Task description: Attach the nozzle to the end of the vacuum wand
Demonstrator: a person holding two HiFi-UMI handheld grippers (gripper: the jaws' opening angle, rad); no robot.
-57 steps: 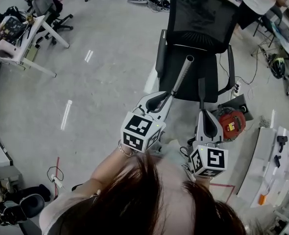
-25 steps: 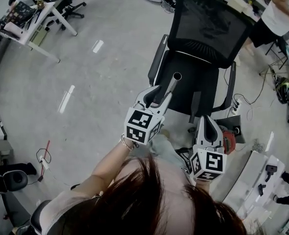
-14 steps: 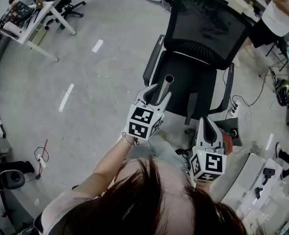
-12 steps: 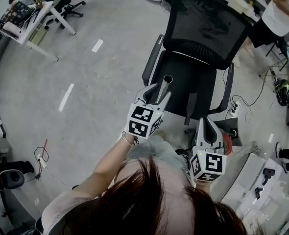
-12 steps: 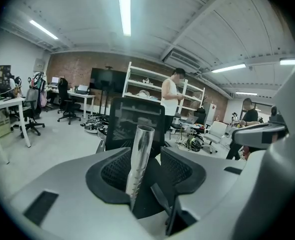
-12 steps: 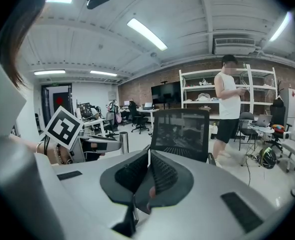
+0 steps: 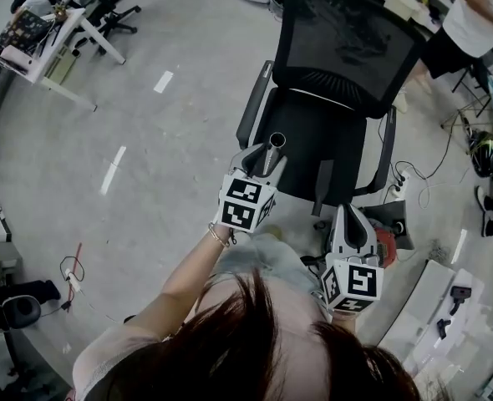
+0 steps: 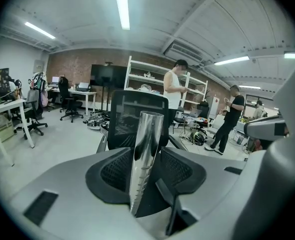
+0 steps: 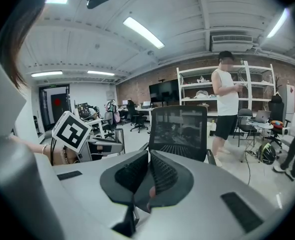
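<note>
Under you, the grey floor (image 7: 180,98) carries a black office chair (image 7: 347,48) straight ahead. A red vacuum body (image 7: 387,241) sits by its base, with white tape strips (image 7: 112,170) and a loose cable (image 7: 71,272) to your left.

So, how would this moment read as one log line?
left gripper: jaws have just been opening, wand between them | right gripper: shut

The shiny silver metal vacuum wand (image 7: 273,149) is standing nearly upright, leaning slightly, with its open round end pointing up in front of the black mesh office chair (image 7: 347,40). A row of small notches is running down its lower part. It is sitting loosely between the left gripper (image 7: 266,159) tongs, which have just been opening and are not pressing it.
</note>
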